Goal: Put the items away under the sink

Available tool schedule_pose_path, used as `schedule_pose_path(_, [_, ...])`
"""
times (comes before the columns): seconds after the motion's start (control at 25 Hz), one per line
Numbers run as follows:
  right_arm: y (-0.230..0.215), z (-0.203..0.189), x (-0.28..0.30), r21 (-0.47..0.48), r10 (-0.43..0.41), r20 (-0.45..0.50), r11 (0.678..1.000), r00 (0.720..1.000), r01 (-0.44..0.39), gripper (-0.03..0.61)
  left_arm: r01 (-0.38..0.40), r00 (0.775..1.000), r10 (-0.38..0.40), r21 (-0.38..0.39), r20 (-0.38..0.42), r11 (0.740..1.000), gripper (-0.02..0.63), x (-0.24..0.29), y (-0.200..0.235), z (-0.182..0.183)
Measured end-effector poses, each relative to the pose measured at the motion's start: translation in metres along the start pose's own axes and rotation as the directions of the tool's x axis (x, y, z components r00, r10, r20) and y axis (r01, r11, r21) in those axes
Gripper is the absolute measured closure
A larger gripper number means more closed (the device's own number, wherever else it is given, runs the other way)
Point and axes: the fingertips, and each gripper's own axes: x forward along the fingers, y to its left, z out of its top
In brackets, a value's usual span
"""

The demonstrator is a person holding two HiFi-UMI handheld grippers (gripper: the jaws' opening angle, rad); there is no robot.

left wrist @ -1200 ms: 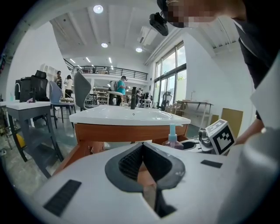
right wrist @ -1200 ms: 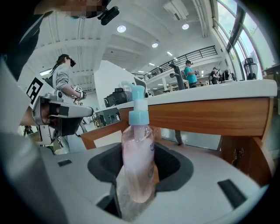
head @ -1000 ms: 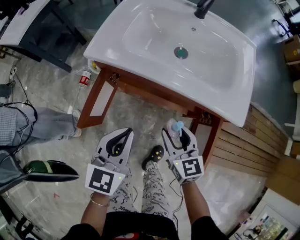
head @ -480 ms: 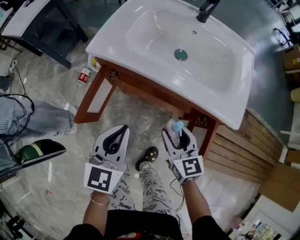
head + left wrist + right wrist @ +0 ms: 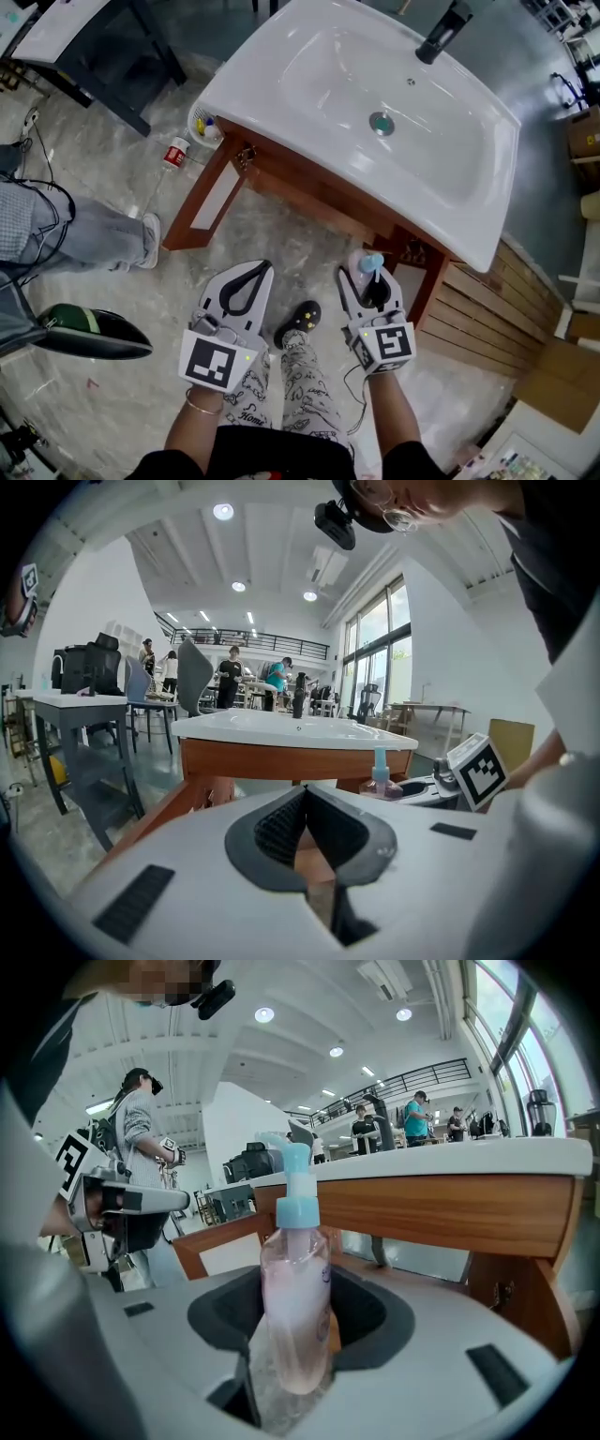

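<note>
Right gripper view puts the right gripper (image 5: 300,1302) closed on a clear plastic pump bottle (image 5: 295,1241) of pink liquid with a pale blue pump head; the bottle stands upright between the dark pads, which press its lower body from both sides, so the jaws stand fairly wide. In the left gripper view the left gripper (image 5: 305,792) has its jaws brought together at the tips; nothing is between them. In the head view both grippers are held side by side in front of the person, over the pale marble floor (image 5: 112,394). The bottle is in the air, near the right front leg of the reddish-brown wooden stand (image 5: 281,183) that carries the white ceramic sink (image 5: 309,66). A black tap (image 5: 441,33) rises at the basin's far edge; a white round tub (image 5: 199,127) of small colourful items sits by the stand's left side.
</note>
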Motion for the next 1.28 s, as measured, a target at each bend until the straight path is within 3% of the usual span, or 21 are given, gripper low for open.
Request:
schedule_pose_path(0.24, [0.01,-0.006,0.009,0.051,-0.025,0.031,0.998,0.999,0.024,0.367,0.032,0.999,-0.032,-0.008,-0.036,0.999,0.604,-0.004,0.01,-0.028])
schedule_pose_path(0.48, [0.0,-0.016,0.019,0.068,-0.058,0.06,0.996,0.997,0.054,0.367,0.064,0.998,-0.064,0.002,-0.022,0.998,0.604,0.013,0.019,-0.047])
schedule_pose_path(1.28, [-0.054,-0.074,0.058,-0.003,-0.096,0.115,0.995,0.989,0.097,0.367,0.112,0.992,-0.116,0.064,0.054,0.992,0.604,0.087,0.02,-0.124])
